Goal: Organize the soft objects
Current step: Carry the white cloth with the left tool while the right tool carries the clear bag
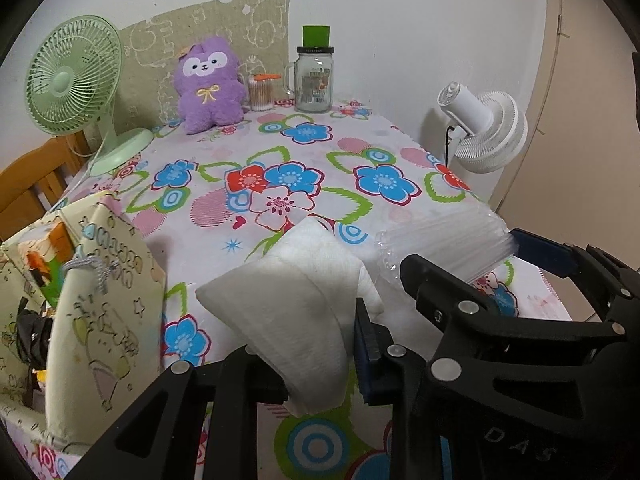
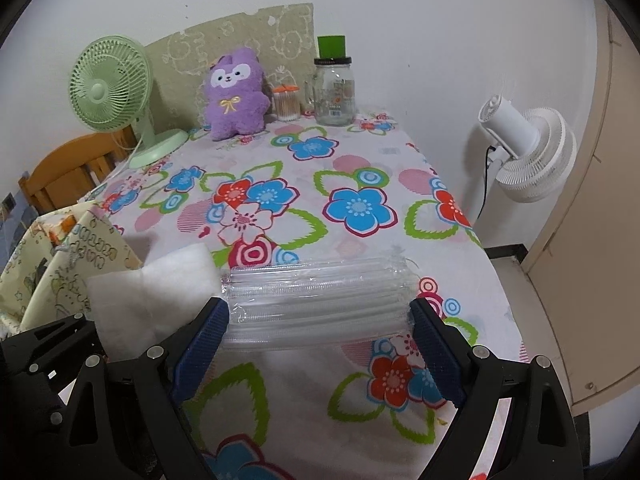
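Observation:
My left gripper (image 1: 320, 360) is shut on a stack of white tissues (image 1: 296, 300) and holds it just above the table's near part; the stack also shows in the right wrist view (image 2: 148, 300). My right gripper (image 2: 320, 332) holds a clear plastic pack (image 2: 320, 304) between its blue pads (image 2: 204, 344), jaws wide apart and pressed on both ends; the pack also shows in the left wrist view (image 1: 444, 244). A cream patterned storage bag (image 1: 92, 304) stands open at the left, also visible in the right wrist view (image 2: 60, 272). A purple plush toy (image 1: 210, 84) sits at the table's far end.
The table has a floral cloth (image 1: 304, 184). A green fan (image 1: 76, 80) stands at the far left, a glass jar (image 1: 314, 80) with a green lid and a cotton swab box (image 1: 261, 94) at the back. A white fan (image 1: 484, 132) stands off the right edge. A wooden chair (image 2: 68, 172) is left.

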